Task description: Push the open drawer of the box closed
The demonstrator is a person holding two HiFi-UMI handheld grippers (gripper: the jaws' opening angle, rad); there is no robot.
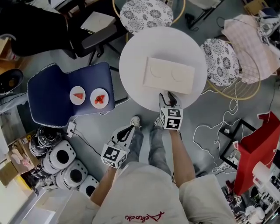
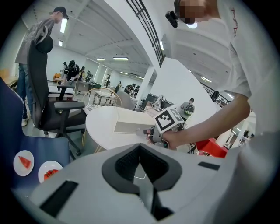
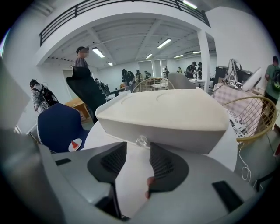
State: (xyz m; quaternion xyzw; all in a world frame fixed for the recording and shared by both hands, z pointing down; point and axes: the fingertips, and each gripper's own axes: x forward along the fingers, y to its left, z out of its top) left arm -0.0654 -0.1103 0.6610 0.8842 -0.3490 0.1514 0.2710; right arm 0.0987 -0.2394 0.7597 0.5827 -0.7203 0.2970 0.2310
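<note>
A flat white box (image 1: 168, 75) lies in the middle of a round white table (image 1: 131, 61). In the right gripper view its front face (image 3: 175, 131) looks flush, with a small clear knob (image 3: 141, 140) in the centre. My right gripper (image 1: 169, 98) (image 3: 138, 151) is open at the box's near side, its fingertips just short of the knob and nothing between them. My left gripper (image 1: 127, 131) (image 2: 140, 148) hangs below the table over the person's legs. Its tips meet and it holds nothing. From there I see the right gripper's marker cube (image 2: 168, 119) at the box.
A blue seat (image 1: 65, 94) left of the table carries two small plates (image 1: 78, 95) (image 1: 99, 98) with red slices. Patterned stools (image 1: 146, 13) (image 1: 221, 61) stand behind and right of the table. Loose cables (image 1: 210, 131) and a red object (image 1: 256, 148) lie on the floor at right.
</note>
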